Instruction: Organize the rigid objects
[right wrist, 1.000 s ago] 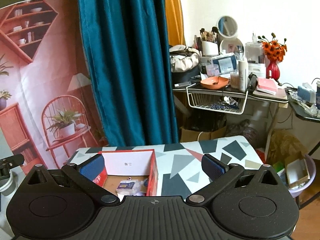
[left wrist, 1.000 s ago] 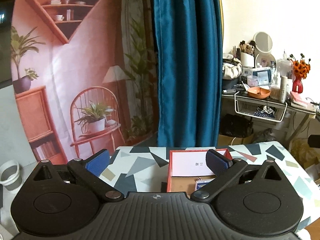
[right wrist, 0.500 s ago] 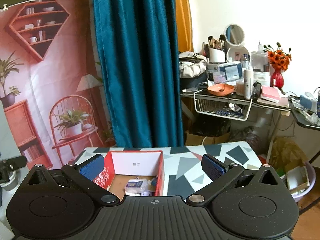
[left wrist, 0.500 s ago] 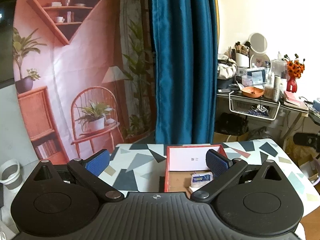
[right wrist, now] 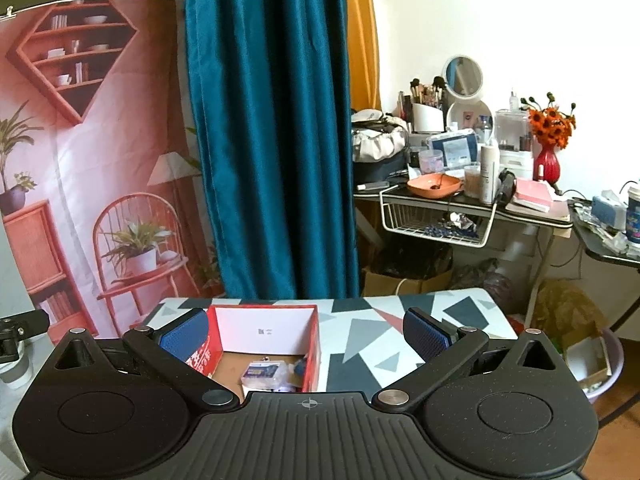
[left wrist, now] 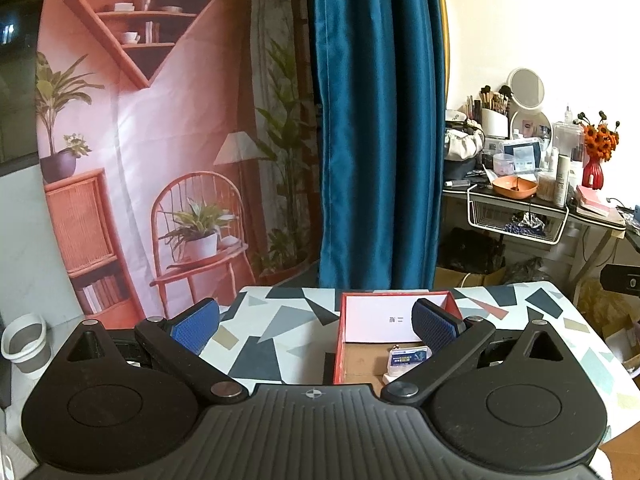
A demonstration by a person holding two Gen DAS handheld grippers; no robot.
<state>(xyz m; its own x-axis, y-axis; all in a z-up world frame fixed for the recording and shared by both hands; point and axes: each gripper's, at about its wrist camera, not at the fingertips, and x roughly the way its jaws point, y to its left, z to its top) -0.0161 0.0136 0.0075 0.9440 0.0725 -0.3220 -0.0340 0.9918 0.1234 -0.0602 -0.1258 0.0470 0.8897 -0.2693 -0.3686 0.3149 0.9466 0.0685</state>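
A red open box [left wrist: 340, 344] stands on the patterned table [left wrist: 272, 320]; it also shows in the right wrist view [right wrist: 316, 344]. Inside lie a small blue-and-white packet [left wrist: 408, 357] and other small items [right wrist: 262, 373]. My left gripper [left wrist: 314, 324] is open and empty, held above the table's near side, its right finger over the box. My right gripper [right wrist: 306, 332] is open and empty, its left finger at the box's left wall.
A teal curtain [left wrist: 376, 128] and a printed backdrop [left wrist: 160, 140] hang behind the table. A cluttered desk [right wrist: 472, 196] with a wire basket stands at the right. A white bucket [left wrist: 24, 344] sits on the floor at the left.
Both grippers have pulled back and risen, so more of the table and the inside of the box shows. The jaws have stayed open.
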